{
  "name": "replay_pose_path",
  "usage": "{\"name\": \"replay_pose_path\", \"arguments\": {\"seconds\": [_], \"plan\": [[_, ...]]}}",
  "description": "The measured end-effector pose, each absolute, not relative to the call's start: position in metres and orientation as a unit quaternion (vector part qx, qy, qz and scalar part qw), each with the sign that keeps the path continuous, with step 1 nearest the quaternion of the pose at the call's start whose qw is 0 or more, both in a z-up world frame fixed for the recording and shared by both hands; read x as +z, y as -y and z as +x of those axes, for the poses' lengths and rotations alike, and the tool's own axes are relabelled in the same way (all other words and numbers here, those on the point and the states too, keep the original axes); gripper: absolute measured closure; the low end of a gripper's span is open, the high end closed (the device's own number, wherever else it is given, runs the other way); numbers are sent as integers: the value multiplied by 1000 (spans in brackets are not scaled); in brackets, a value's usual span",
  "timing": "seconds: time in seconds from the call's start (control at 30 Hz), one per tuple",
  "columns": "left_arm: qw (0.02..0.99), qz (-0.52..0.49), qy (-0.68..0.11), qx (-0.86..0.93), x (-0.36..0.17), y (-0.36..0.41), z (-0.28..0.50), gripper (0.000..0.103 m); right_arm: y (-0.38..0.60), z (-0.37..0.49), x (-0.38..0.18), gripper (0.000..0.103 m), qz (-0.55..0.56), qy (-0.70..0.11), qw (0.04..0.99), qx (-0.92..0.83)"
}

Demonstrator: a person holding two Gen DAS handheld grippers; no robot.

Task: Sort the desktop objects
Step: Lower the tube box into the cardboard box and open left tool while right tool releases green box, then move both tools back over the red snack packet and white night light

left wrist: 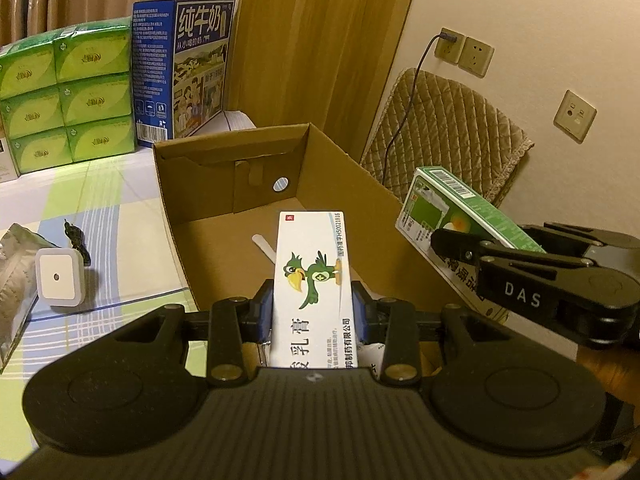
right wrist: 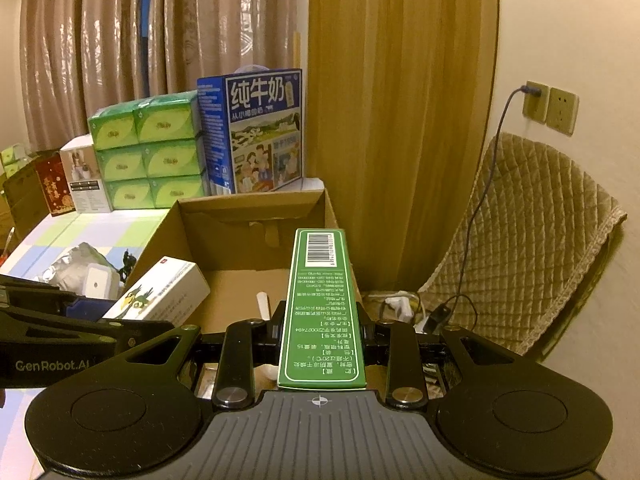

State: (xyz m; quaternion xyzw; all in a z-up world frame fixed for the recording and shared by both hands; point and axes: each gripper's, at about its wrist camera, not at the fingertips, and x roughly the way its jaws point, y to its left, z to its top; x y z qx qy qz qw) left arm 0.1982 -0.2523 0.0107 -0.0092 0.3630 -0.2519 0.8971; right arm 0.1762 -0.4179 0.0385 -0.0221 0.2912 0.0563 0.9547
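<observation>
left gripper [left wrist: 312, 312] clamping white box [left wrist: 314, 280], right gripper [right wrist: 320, 332] clamping green box [right wrist: 322, 312]

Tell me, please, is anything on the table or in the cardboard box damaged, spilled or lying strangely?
Nothing is spilled. One thing stands out: a crumpled silver foil bag lies on the table beside the small white square device. The cardboard box holds only a small white strip. Both cartons, white and green, look undamaged.

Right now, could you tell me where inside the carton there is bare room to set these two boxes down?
The carton floor is nearly all bare; only a small white strip lies near the front. Outside, the cloth left of it is crowded by a white plug-in and a foil bag.
</observation>
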Motion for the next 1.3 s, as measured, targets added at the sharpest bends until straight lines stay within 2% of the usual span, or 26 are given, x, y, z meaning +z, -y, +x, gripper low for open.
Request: {"name": "replay_pose_path", "arguments": {"seconds": [0.07,0.1,0.43,0.7,0.73,0.77,0.8,1.0,1.07,1.13,1.3], "plan": [[898,-17,-361,-251,11,251,201,69,419,177,38,76,-20,-292,955,56],[900,-19,-358,-248,11,249,202,64,419,177,37,76,-19,-292,954,56],[909,-32,-349,-226,18,227,204,63,416,177,33,76,-13,-298,952,65],[910,-31,-352,-218,15,209,194,58,407,191,29,74,24,-286,954,88],[910,-31,-352,-216,15,206,191,57,406,193,29,66,31,-289,953,87],[910,-32,-352,-214,14,202,189,57,406,192,29,52,37,-288,953,87],[911,-33,-354,-212,13,197,188,57,406,191,29,48,39,-286,954,87],[911,-37,-363,-191,5,166,180,54,405,178,35,39,38,-283,954,85],[912,-38,-364,-187,3,157,175,52,406,172,38,30,41,-282,955,82],[913,-37,-364,-183,2,149,169,50,403,166,43,25,42,-280,956,83],[916,-36,-362,-171,4,126,151,43,385,150,57,16,35,-268,958,97]]}}
